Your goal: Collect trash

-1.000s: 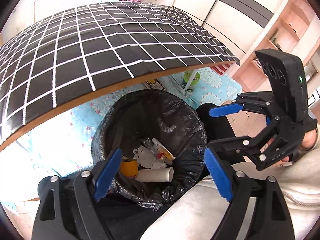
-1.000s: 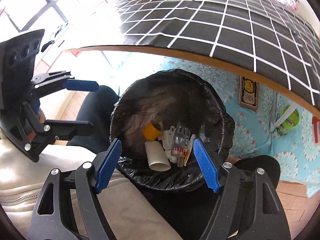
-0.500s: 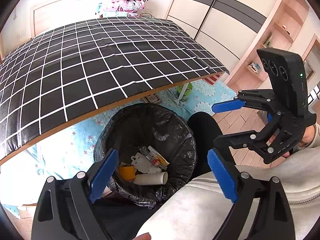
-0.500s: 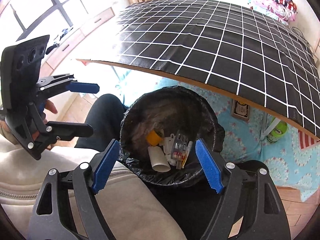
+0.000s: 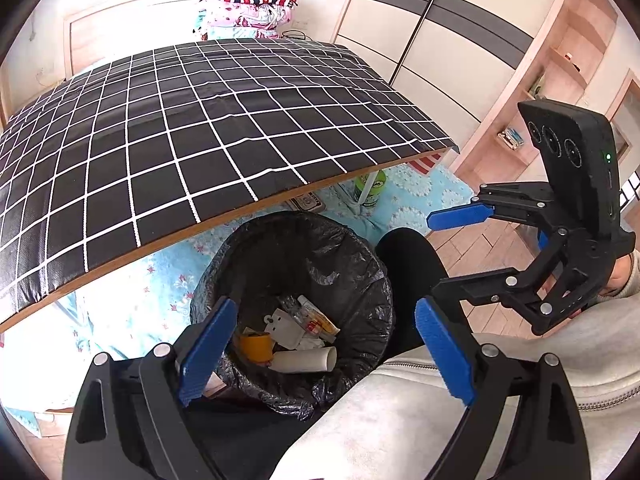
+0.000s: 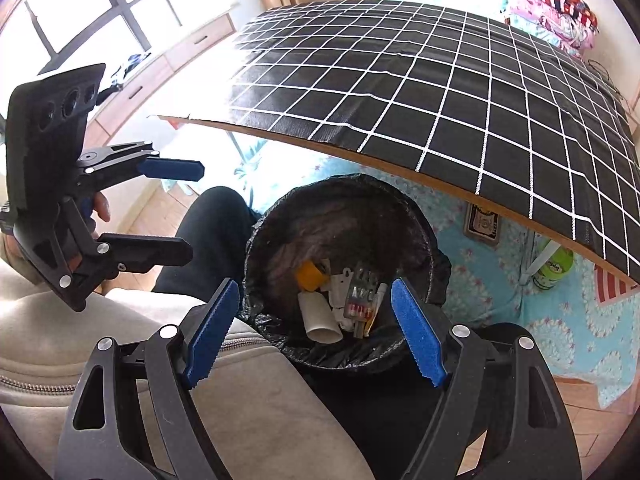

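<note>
A bin lined with a black bag (image 5: 300, 248) (image 6: 340, 216) stands on the floor under the table's front edge. Inside lie a white cardboard tube (image 5: 304, 360) (image 6: 320, 316), a yellow tape roll (image 5: 254, 346) (image 6: 310, 274) and crumpled wrappers (image 5: 316, 318) (image 6: 362, 296). My left gripper (image 5: 324, 306) (image 6: 192, 210) hangs above the bin, open, nothing between its blue pads. My right gripper (image 6: 316, 284) (image 5: 444, 252) hovers beside it, also open with nothing held. The table carries a black cloth with a white grid (image 5: 200, 140) (image 6: 440, 100).
A person's leg in black trousers (image 5: 412, 264) and a pale jacket (image 6: 260, 400) sit close to the bin. A green bottle (image 5: 370, 188) (image 6: 554, 266) stands by a table leg on a blue floral mat (image 6: 560, 320). Wardrobe doors (image 5: 420, 40) and shelves stand behind.
Both grippers have risen away from the bin, which now looks smaller, with more of the tabletop in sight. Both stayed open and the trash inside has not moved.
</note>
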Tool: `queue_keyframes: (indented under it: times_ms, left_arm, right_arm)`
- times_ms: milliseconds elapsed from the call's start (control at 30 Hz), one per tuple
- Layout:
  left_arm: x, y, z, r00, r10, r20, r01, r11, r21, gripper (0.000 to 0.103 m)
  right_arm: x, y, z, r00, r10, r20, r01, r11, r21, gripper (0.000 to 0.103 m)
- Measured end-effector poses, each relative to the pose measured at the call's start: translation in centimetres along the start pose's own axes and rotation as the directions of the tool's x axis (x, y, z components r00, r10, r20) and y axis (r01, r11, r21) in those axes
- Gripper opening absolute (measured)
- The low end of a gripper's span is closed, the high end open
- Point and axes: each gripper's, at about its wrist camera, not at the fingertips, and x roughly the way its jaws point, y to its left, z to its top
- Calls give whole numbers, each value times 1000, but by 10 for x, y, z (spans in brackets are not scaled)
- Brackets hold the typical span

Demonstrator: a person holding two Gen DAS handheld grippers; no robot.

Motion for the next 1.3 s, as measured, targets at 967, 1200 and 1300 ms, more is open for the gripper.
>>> queue_keyframes:
  times_ms: [967,1200,1300]
  left_arm:
    - [-1,-4,1,1000,-13,2,13,1000,13,88]
    - [-1,-5,1,1000,-13,3,13,1000,14,88]
    - [-1,-5,2,1000,-10,3,10,1000,14,88]
  right_arm:
    - [-3,3,1,1000,-5,7,5,1000,-12,78]
    - [-3,3,1,1000,-5,7,5,1000,-13,78]
    - [-3,3,1,1000,-5,7,5,1000,-13,78]
